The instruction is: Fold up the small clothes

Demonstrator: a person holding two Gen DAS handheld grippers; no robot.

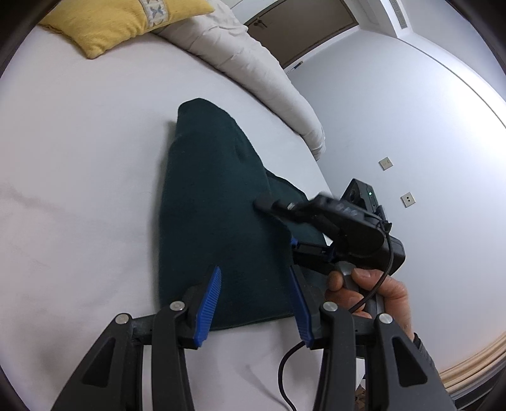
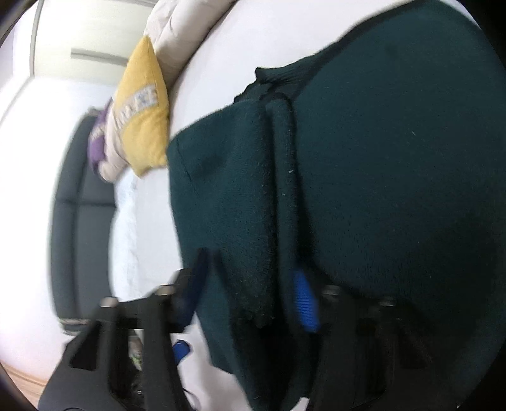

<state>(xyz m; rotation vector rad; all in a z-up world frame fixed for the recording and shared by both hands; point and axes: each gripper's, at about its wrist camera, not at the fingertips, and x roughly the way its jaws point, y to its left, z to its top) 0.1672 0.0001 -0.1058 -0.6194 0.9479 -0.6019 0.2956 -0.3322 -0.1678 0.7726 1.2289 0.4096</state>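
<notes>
Dark green knitted garment [image 1: 218, 205] lying on the white bed sheet [image 1: 79, 189], a folded edge between the right gripper's [image 2: 249, 297] spread blue-padded fingers.

The left gripper [image 1: 256, 303] hovers spread over the garment's near hem. Beyond lie a yellow cushion [image 1: 120, 22] and a beige rolled duvet [image 1: 253, 69].

White bed [image 1: 79, 158], yellow pillow [image 1: 120, 22], beige duvet [image 1: 253, 63], pale wall [image 1: 411, 126] being lit evenly, brown door [image 1: 300, 28].
</notes>
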